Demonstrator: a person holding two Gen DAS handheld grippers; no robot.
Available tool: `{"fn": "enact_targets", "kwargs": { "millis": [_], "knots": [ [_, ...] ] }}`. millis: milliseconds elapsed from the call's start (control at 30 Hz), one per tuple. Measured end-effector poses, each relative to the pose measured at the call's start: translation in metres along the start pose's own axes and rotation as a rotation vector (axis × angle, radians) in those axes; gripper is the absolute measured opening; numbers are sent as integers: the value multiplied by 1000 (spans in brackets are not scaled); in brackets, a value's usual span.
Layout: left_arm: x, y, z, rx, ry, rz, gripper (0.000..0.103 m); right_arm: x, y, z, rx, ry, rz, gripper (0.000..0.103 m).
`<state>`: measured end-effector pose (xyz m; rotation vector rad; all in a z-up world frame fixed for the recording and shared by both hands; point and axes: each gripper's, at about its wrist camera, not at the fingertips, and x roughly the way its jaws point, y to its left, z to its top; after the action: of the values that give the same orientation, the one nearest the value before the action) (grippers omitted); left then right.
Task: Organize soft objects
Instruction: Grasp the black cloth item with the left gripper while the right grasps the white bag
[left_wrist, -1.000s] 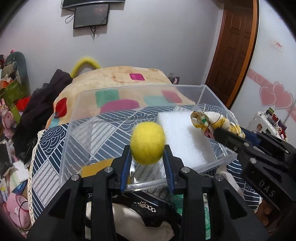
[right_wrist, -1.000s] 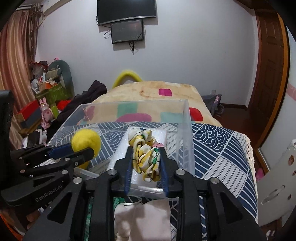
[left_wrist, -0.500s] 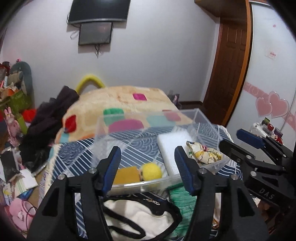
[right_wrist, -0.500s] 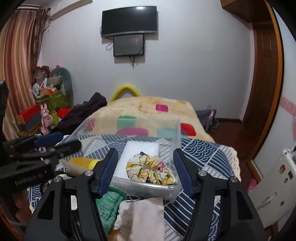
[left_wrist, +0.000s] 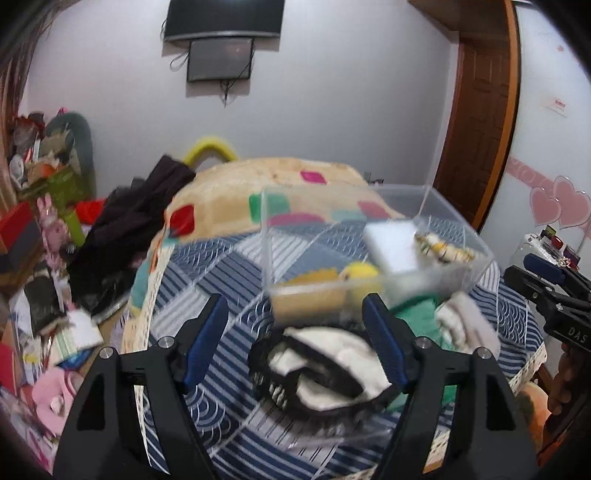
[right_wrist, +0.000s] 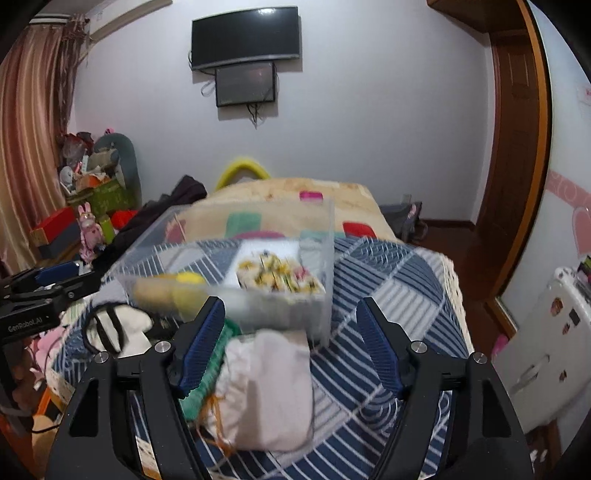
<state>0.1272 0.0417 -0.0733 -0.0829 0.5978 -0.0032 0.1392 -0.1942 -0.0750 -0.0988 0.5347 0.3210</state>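
A clear plastic bin (left_wrist: 424, 206) (right_wrist: 325, 236) stands on the blue patterned bed cover. Inside it lie a yellow ball (left_wrist: 360, 272) (right_wrist: 190, 277), a yellow sponge (left_wrist: 314, 277), a white foam block (left_wrist: 391, 247) and a yellow floral scrunchie (left_wrist: 443, 251) (right_wrist: 277, 275). My left gripper (left_wrist: 295, 343) is open and empty, above a white and black cloth (left_wrist: 325, 363) in front of the bin. My right gripper (right_wrist: 290, 347) is open and empty, above a white pouch (right_wrist: 273, 384). A green cloth (left_wrist: 421, 314) (right_wrist: 210, 369) lies between them.
A beige blanket with coloured patches (left_wrist: 280, 184) covers the bed behind the bin. Dark clothes (left_wrist: 129, 229) and clutter lie at the left. A wooden door (left_wrist: 476, 122) stands at the right. A white appliance (right_wrist: 546, 339) stands beside the bed.
Both grippers opened and let the yellow ball and the scrunchie drop into the bin, then pulled back and up. The views now look blurred from motion.
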Motion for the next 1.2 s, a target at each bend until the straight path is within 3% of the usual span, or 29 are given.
{"fn": "enact_targets", "kwargs": {
  "millis": [467, 533, 667, 767, 833, 900, 1200],
  "knots": [
    [34, 16, -51, -96, 138, -21, 73, 32, 11, -44, -36, 190, 35, 71],
    [37, 16, -52, -104, 147, -29, 60, 37, 14, -48, -45, 212, 50, 71],
    [41, 15, -55, -110, 166, -55, 47, 43, 12, -51, -27, 238, 82, 70],
    [40, 15, -57, -114, 160, -57, 38, 42, 8, -52, -14, 238, 107, 51],
    [39, 16, -56, -118, 155, -61, 32, 38, 9, -52, -31, 233, 103, 31],
    [36, 17, -56, -122, 147, -59, 28, 34, 10, -52, -35, 227, 108, 22],
    [10, 17, -47, -110, 74, -62, 20, 5, -3, -46, -37, 144, 74, 17]
  ]
}}
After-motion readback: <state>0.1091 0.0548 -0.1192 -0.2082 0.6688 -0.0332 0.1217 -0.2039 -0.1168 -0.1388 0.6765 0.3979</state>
